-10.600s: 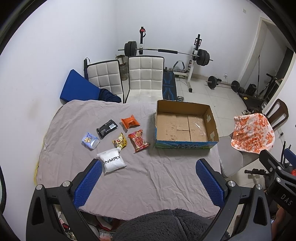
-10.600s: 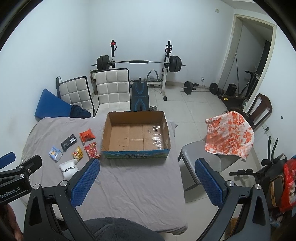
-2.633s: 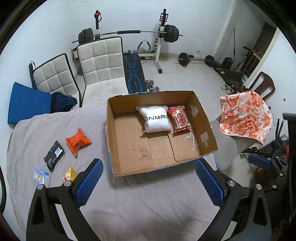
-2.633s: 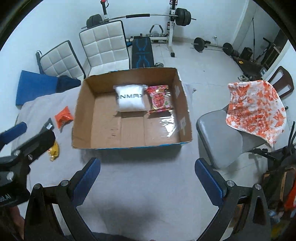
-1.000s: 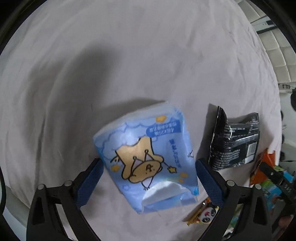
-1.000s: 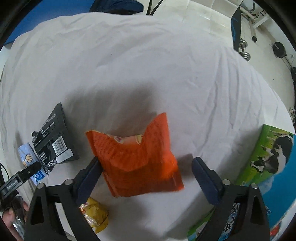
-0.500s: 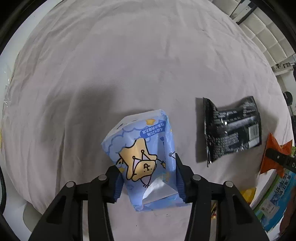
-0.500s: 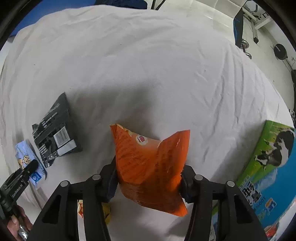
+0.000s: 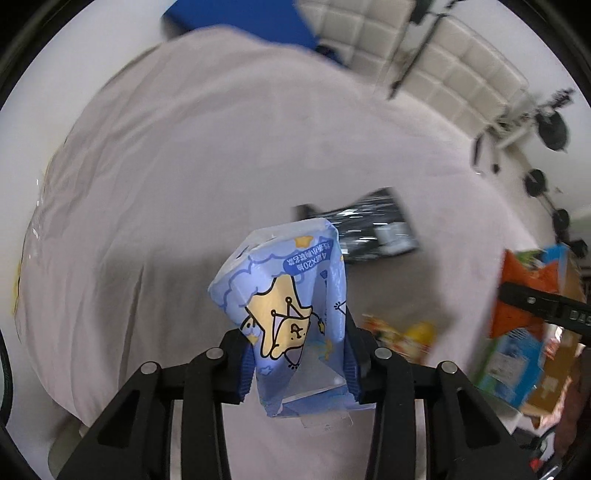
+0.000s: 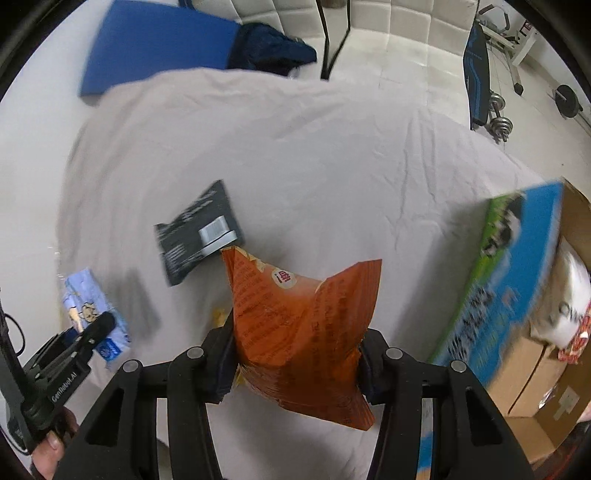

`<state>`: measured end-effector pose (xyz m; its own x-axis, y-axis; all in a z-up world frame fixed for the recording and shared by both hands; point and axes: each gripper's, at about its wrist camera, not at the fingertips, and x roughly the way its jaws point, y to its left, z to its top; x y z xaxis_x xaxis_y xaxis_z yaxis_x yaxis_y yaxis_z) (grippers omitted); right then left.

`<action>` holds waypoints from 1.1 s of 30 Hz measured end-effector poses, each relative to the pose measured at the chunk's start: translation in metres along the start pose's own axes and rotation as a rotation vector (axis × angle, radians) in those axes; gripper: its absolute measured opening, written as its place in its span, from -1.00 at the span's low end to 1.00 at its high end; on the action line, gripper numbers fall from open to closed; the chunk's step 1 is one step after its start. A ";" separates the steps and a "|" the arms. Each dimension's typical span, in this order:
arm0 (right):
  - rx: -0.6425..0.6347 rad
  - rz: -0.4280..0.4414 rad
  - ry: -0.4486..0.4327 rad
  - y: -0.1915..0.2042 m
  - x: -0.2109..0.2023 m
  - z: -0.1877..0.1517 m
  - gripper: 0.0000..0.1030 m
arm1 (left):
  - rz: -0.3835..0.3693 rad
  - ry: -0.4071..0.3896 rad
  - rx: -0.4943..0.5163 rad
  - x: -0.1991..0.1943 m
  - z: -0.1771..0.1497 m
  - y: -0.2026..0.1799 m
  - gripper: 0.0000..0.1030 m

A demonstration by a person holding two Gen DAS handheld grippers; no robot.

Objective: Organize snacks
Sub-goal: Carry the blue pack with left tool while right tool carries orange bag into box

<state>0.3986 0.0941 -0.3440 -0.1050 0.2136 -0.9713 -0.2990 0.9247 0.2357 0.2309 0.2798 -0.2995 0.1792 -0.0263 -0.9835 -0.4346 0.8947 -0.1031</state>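
My left gripper [image 9: 297, 363] is shut on a light blue snack packet [image 9: 291, 310] with a yellow cartoon figure, lifted above the grey tablecloth [image 9: 184, 184]. My right gripper [image 10: 297, 363] is shut on an orange snack bag [image 10: 306, 325], also held up off the cloth. A black packet [image 10: 199, 230] lies flat on the table beyond both. A small yellow packet [image 9: 410, 338] lies near the box. The cardboard box [image 10: 517, 295] with blue and green printed sides stands at the right; a white bag [image 10: 569, 314] and a red packet [image 10: 576, 350] lie inside it.
White padded chairs [image 10: 399, 26] and a blue mat [image 10: 155, 48] stand beyond the table's far edge. A weight bench and dumbbells [image 10: 498, 125] are on the floor at the back right. A hand [image 10: 51, 454] holds the left gripper's handle at the lower left.
Both grippers have risen and swung toward the box with their packets held. The orange bag and the blue packet are higher off the cloth than half a second ago.
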 end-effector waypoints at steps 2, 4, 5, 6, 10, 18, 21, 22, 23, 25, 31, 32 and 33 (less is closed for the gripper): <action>0.006 0.026 -0.026 -0.002 -0.016 -0.012 0.05 | -0.031 -0.023 0.046 -0.016 -0.006 -0.016 -0.30; 0.021 0.053 -0.053 -0.010 -0.036 -0.026 0.05 | -0.074 -0.039 0.092 -0.032 -0.005 -0.041 -0.30; 0.030 0.065 -0.065 -0.011 -0.048 -0.038 0.05 | -0.094 -0.049 0.119 -0.039 -0.007 -0.055 -0.30; 0.042 0.077 -0.078 -0.017 -0.057 -0.048 0.05 | -0.106 -0.054 0.138 -0.044 -0.010 -0.064 -0.30; 0.095 0.106 -0.127 -0.044 -0.096 -0.086 0.04 | -0.175 -0.071 0.250 -0.065 -0.020 -0.127 -0.30; 0.270 0.076 -0.205 -0.158 -0.149 -0.150 0.05 | -0.240 -0.044 0.479 -0.075 -0.026 -0.250 -0.30; 0.341 0.055 -0.211 -0.206 -0.156 -0.170 0.05 | -0.219 -0.022 0.558 -0.061 -0.026 -0.297 -0.30; 0.366 0.040 -0.207 -0.224 -0.156 -0.176 0.05 | -0.207 -0.011 0.589 -0.053 -0.026 -0.313 -0.30; 0.379 0.031 -0.205 -0.234 -0.155 -0.179 0.05 | -0.200 0.000 0.607 -0.049 -0.031 -0.326 -0.30; 0.405 0.018 -0.188 -0.262 -0.151 -0.188 0.05 | -0.187 0.033 0.639 -0.038 -0.036 -0.354 -0.30; 0.469 0.001 -0.129 -0.324 -0.121 -0.198 0.05 | -0.120 0.089 0.703 0.001 -0.034 -0.406 -0.29; 0.477 0.005 -0.121 -0.334 -0.116 -0.200 0.05 | -0.111 0.096 0.713 0.007 -0.034 -0.411 -0.29; 0.482 0.006 -0.117 -0.340 -0.112 -0.200 0.05 | -0.102 0.106 0.723 0.015 -0.033 -0.417 -0.29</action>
<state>0.3225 -0.3069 -0.3083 0.0103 0.2277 -0.9737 0.1768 0.9580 0.2259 0.3859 -0.1081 -0.2762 0.0854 -0.1355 -0.9871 0.2765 0.9550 -0.1072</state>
